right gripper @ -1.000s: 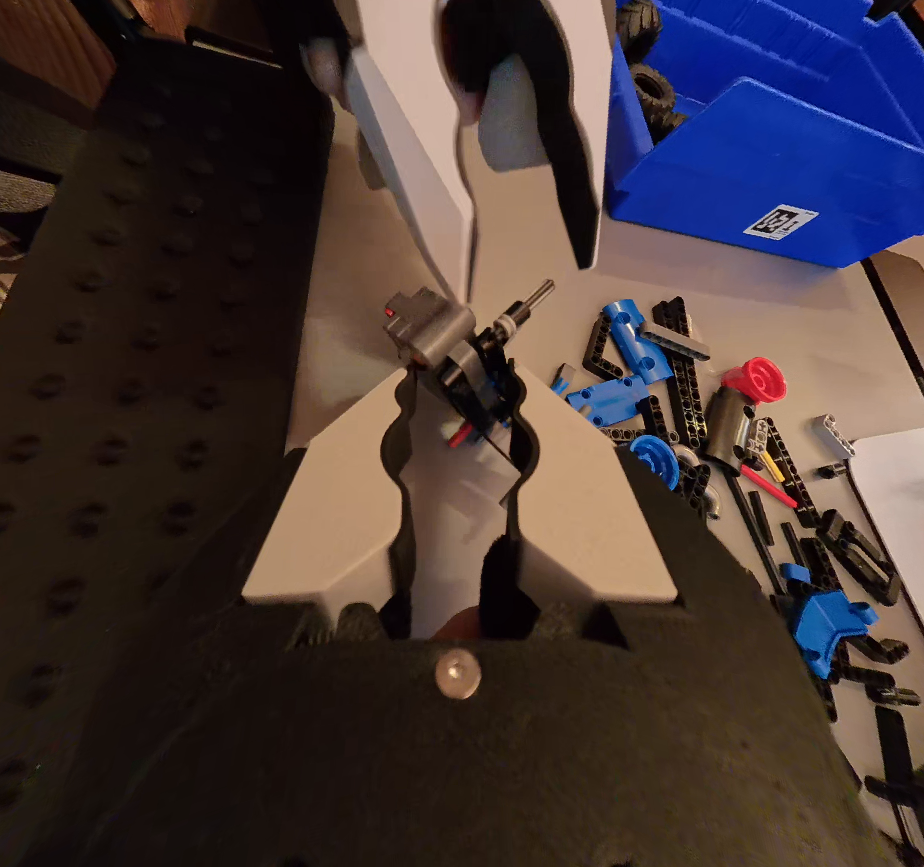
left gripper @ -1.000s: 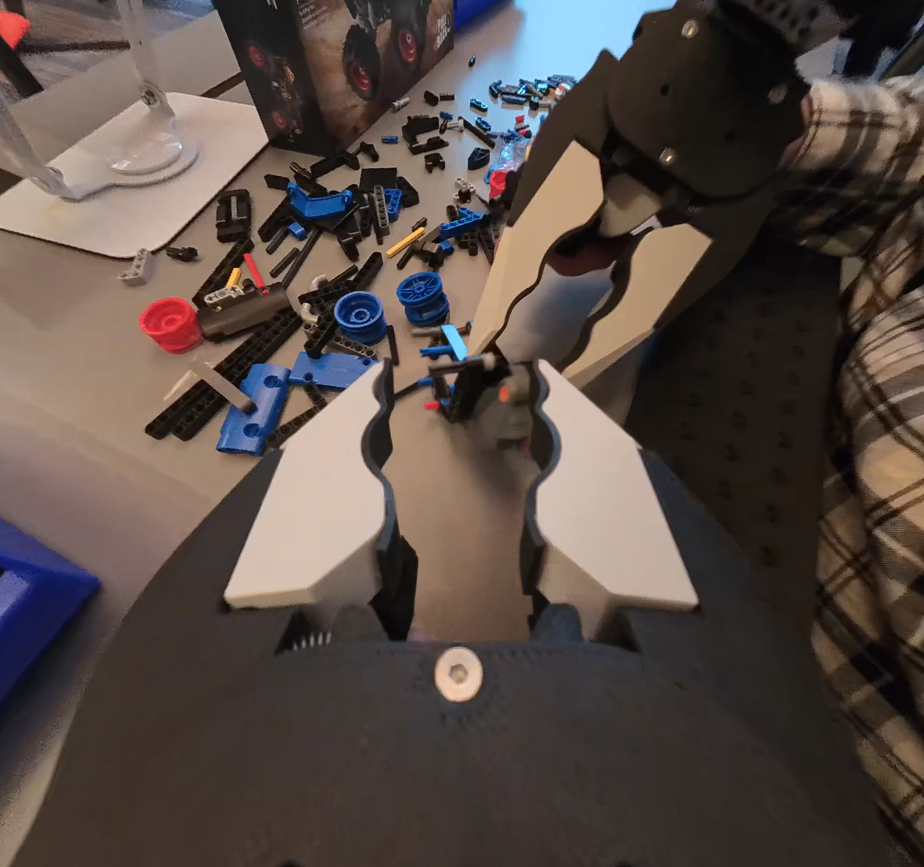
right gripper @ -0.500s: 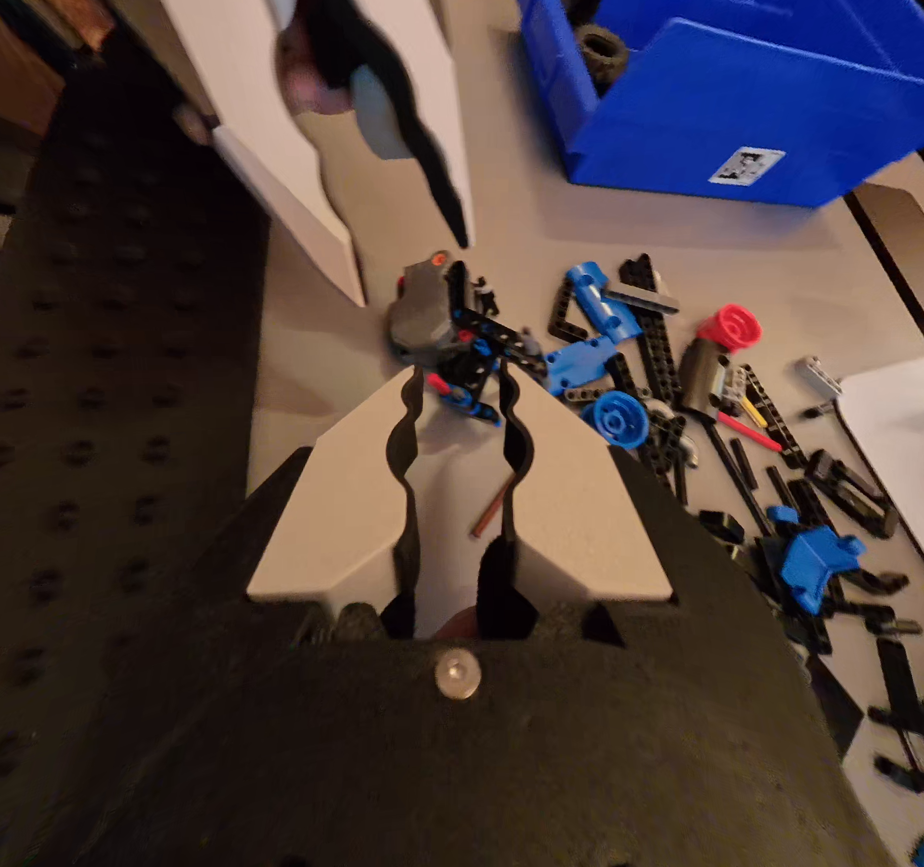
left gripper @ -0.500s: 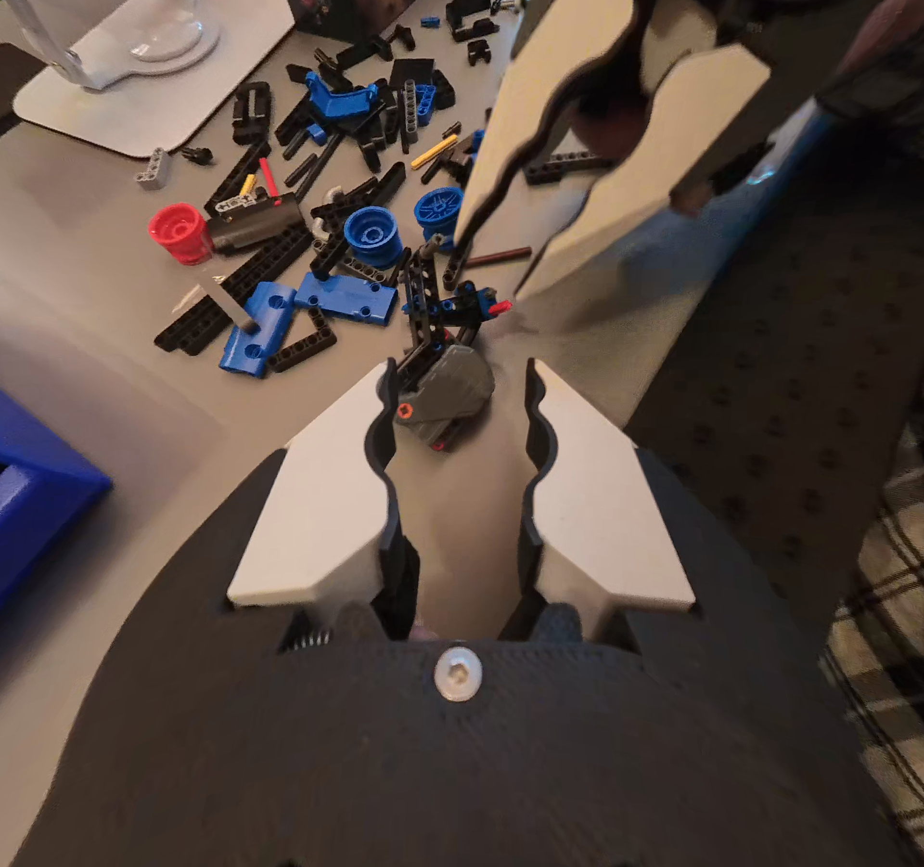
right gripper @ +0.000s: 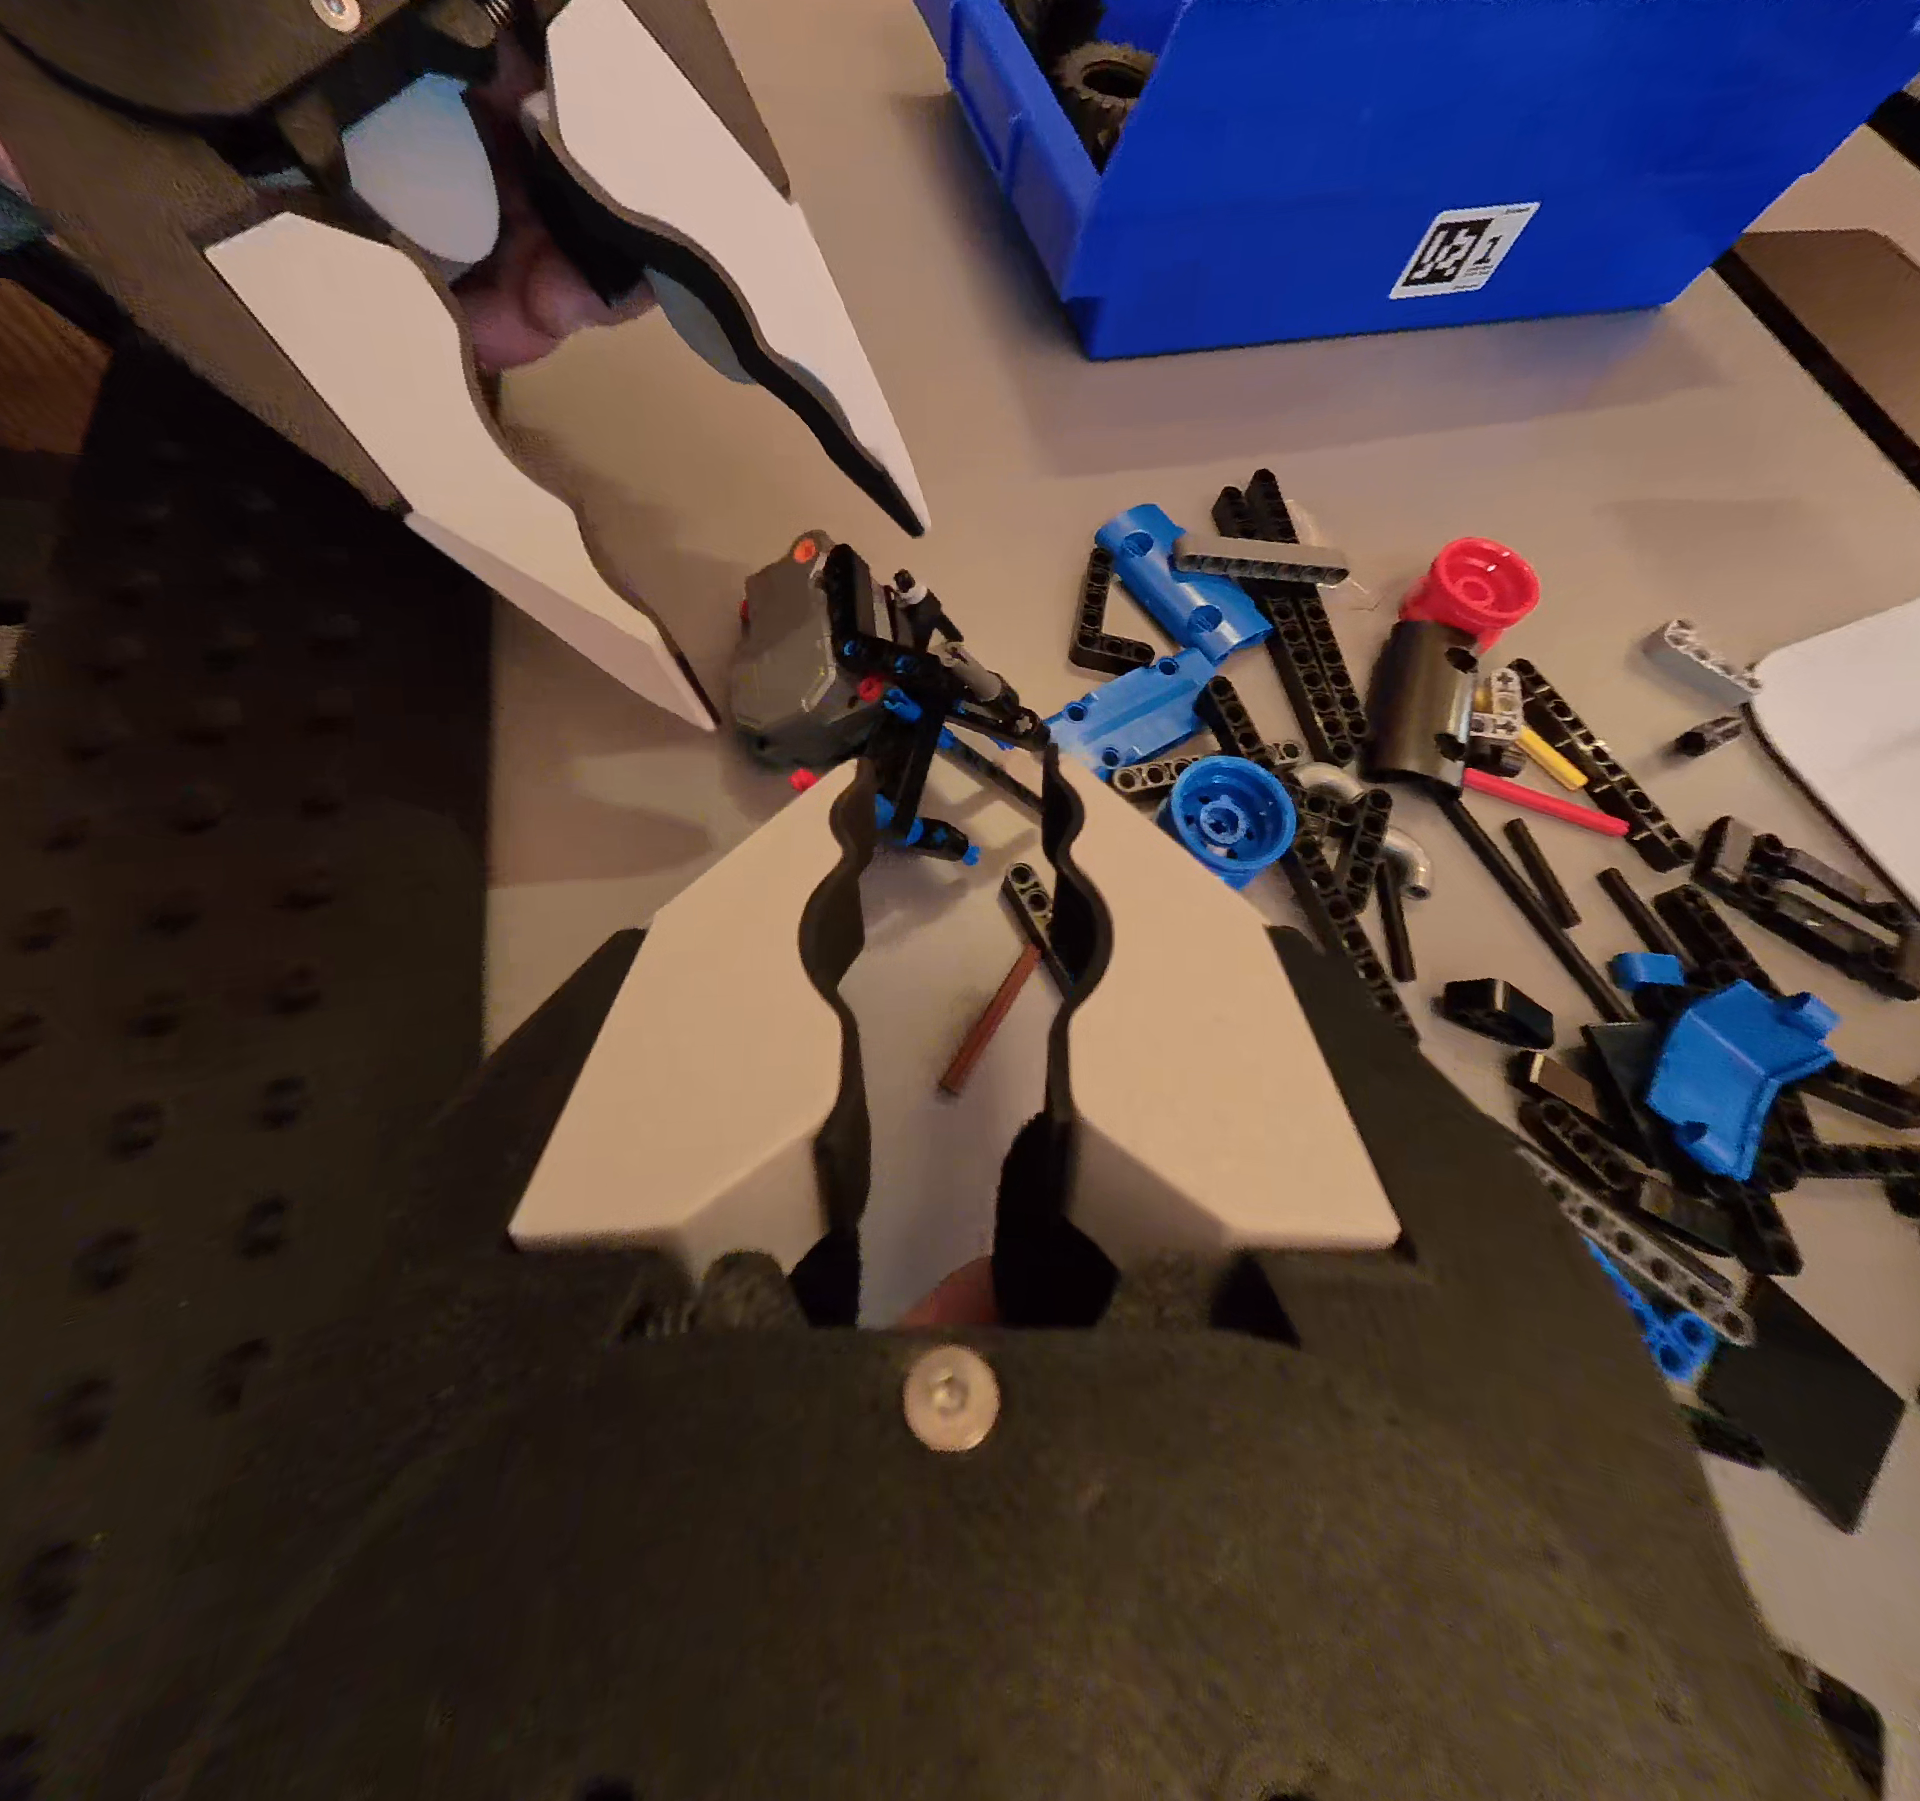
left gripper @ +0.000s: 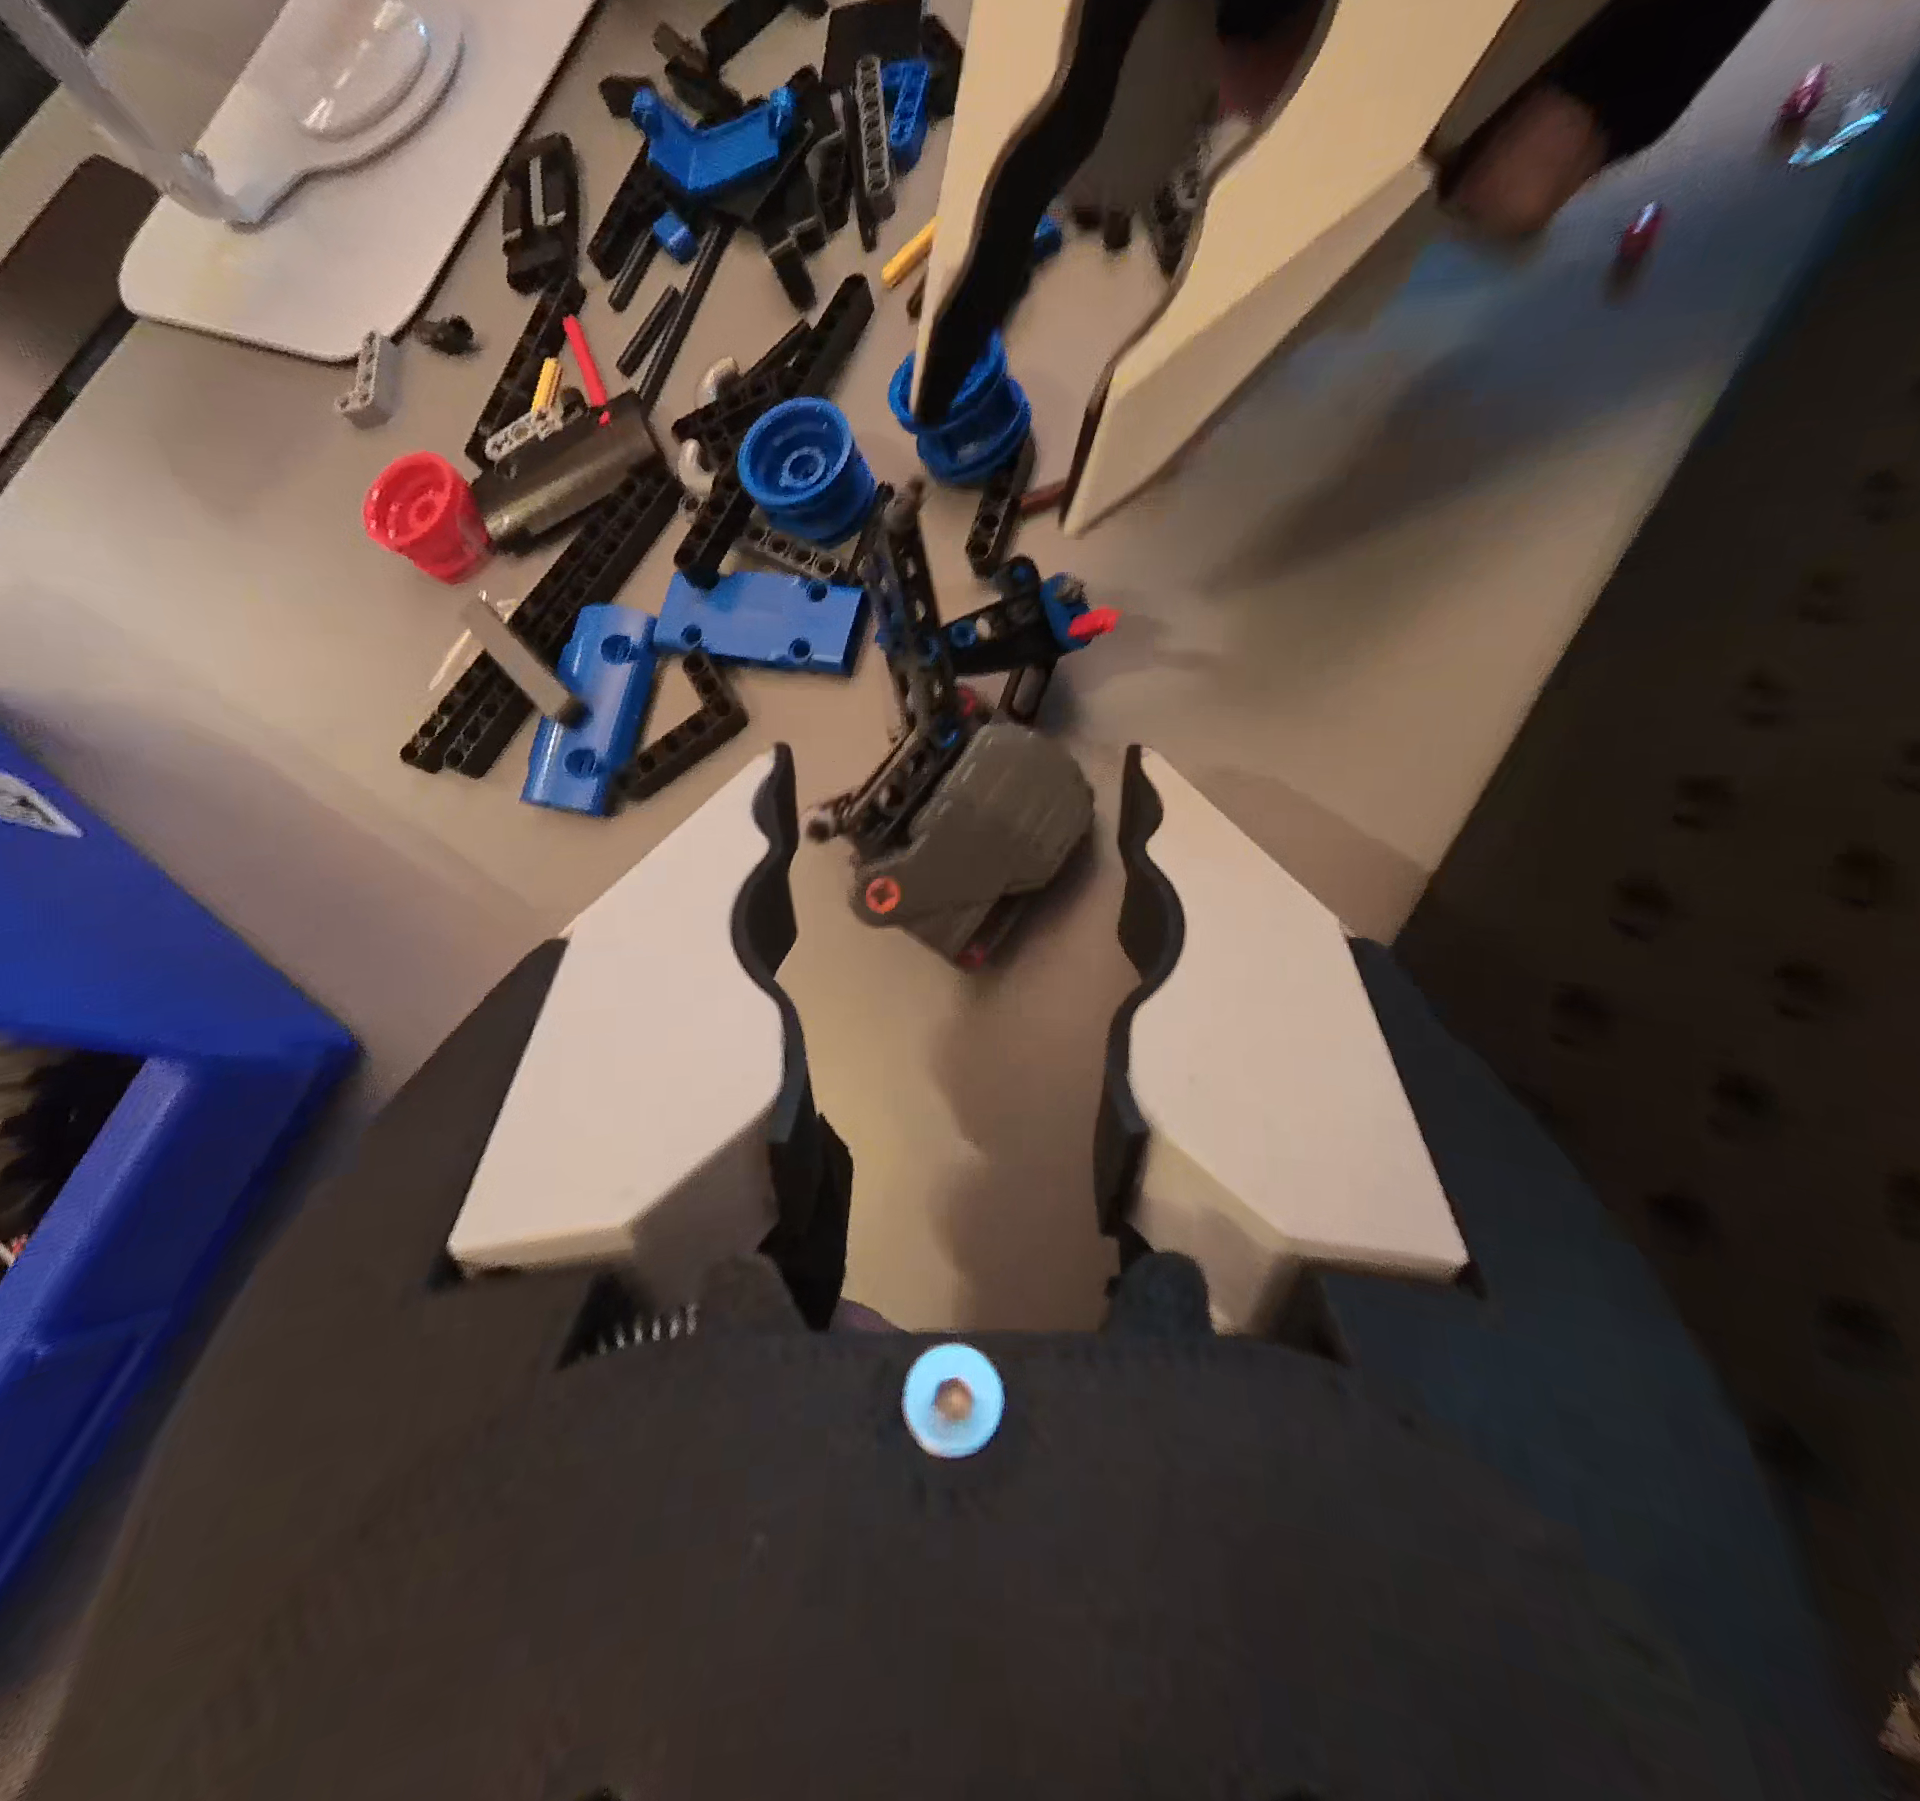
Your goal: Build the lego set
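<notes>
A white printed sticker [right gripper: 1463,250] sits on the blue bin [right gripper: 1351,193].

Dim, warm light, bent edges.
Soft shadows lie on the table [right gripper: 1195,421]; the left view is blurry.

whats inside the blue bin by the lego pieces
Two black rubber tires sit against the near-left wall of the blue bin. Its tall front wall covers the rest of the inside, so anything else in there cannot be seen.
</notes>
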Tool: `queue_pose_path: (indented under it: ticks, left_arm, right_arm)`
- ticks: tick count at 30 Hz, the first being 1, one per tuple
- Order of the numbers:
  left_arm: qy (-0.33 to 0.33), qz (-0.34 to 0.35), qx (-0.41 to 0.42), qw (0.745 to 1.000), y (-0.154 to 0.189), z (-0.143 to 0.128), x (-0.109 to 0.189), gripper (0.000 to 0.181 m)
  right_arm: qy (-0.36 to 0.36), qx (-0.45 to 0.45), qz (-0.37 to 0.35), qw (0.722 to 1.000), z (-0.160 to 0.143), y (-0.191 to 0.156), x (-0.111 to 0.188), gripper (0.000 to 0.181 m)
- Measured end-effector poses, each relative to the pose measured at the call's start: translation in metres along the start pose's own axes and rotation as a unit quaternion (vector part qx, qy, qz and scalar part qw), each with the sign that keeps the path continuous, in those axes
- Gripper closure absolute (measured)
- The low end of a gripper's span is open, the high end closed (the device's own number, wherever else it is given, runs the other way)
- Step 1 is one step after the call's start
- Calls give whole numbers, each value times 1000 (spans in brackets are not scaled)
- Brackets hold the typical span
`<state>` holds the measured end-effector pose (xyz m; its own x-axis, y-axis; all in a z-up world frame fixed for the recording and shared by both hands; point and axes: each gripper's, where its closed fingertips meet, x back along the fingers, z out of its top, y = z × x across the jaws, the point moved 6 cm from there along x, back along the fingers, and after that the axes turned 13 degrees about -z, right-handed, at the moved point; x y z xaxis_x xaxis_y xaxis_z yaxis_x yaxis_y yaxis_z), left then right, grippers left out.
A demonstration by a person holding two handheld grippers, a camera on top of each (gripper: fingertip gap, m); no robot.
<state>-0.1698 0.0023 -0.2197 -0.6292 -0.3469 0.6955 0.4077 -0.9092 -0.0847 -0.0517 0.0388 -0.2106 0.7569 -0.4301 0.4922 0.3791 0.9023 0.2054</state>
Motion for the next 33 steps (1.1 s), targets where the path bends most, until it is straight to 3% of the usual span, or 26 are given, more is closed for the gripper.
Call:
queue_pose_path:
  ticks: [5,7,8,14,23,26,28,29,33]
  left_arm:
    - [-45,4,-47,998,6,2,-20,119]
    - [-73,26,-77,994,6,-2,-28,127]
    - [-75,43,-90,992,4,-1,-28,137]
    - [-77,94,-185,975,13,-1,-25,140]
    - [-13,249,-365,897,26,25,7,140]
    - [-3,251,-394,884,33,38,8,140]
    - [-3,250,-414,875,36,43,5,140]
    - [1,250,-418,873,36,45,4,141]
    - [13,271,-414,869,31,53,10,142]
  right_arm:
    - [-31,15,26,999,-9,-10,-7,150]
    - [-33,15,27,999,-10,-11,-9,150]
    - [-34,13,28,999,-10,-10,-9,150]
    - [-32,-1,31,999,-10,-8,-8,149]
    - [75,-143,136,977,16,3,17,132]
    - [92,-101,133,982,21,-9,17,115]
    - [97,-61,119,986,23,-17,15,126]
    - [105,-51,105,988,25,-18,15,147]
    - [137,-37,65,988,32,-14,17,149]
